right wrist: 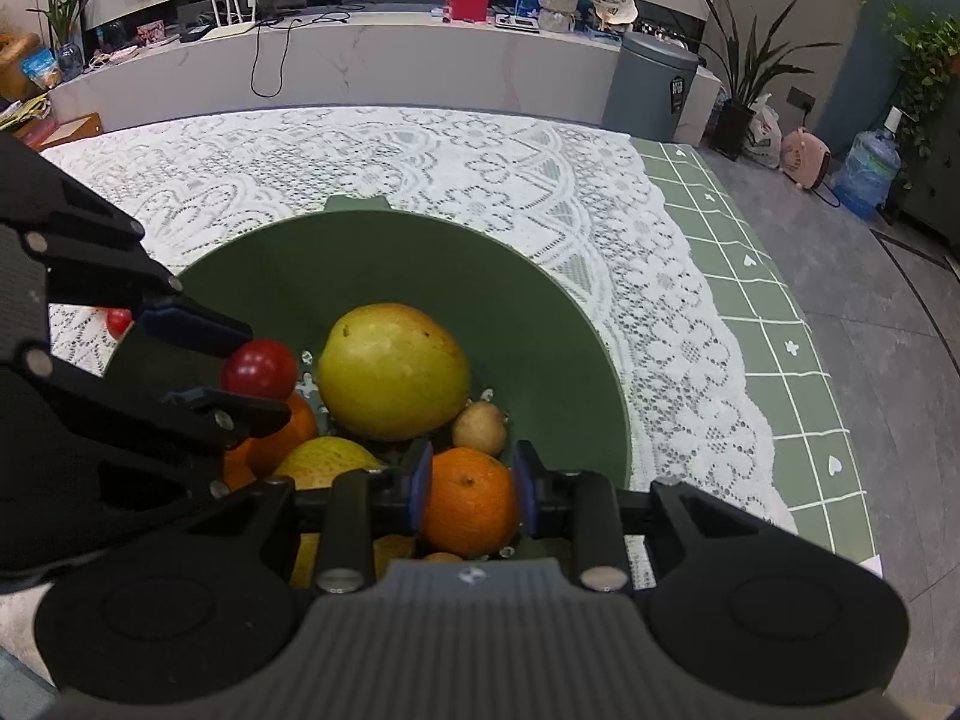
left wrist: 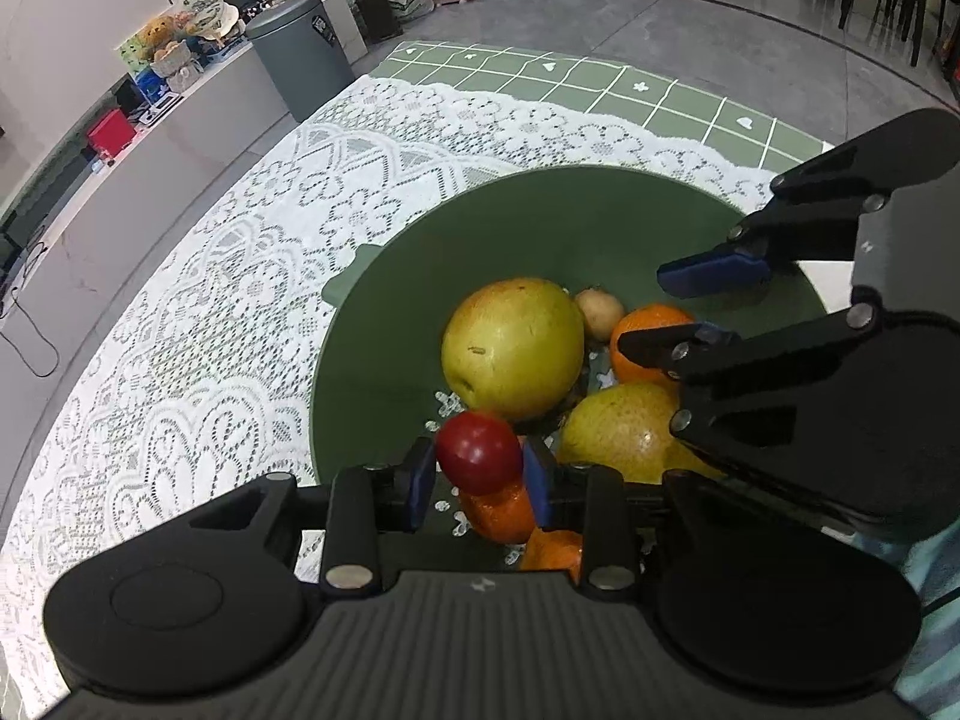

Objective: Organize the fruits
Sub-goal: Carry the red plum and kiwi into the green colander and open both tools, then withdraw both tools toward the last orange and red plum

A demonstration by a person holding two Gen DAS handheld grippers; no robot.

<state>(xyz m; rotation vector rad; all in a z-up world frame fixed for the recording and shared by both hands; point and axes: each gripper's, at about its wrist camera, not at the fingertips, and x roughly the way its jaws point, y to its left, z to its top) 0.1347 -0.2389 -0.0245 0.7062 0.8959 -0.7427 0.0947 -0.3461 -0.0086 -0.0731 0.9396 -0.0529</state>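
Note:
A green bowl (left wrist: 540, 222) (right wrist: 540, 312) on the lace cloth holds a big yellow-green fruit (left wrist: 513, 348) (right wrist: 393, 372), a yellow pear (left wrist: 624, 429) (right wrist: 327, 462), oranges (left wrist: 501, 510) and a small tan fruit (left wrist: 599, 313) (right wrist: 479, 427). My left gripper (left wrist: 480, 471) (right wrist: 240, 369) is shut on a small red fruit (left wrist: 479, 450) (right wrist: 259, 369) over the bowl. My right gripper (right wrist: 471, 489) (left wrist: 678, 306) sits in the bowl with its blue pads on both sides of an orange (right wrist: 468, 501) (left wrist: 651, 342); in the left wrist view its jaws stand apart.
A second small red fruit (right wrist: 118, 321) lies on the lace cloth (right wrist: 420, 156) left of the bowl, partly hidden by the left gripper. Green checked cloth (right wrist: 774, 360) covers the table's right edge. A grey bin (right wrist: 651, 87) stands beyond the table.

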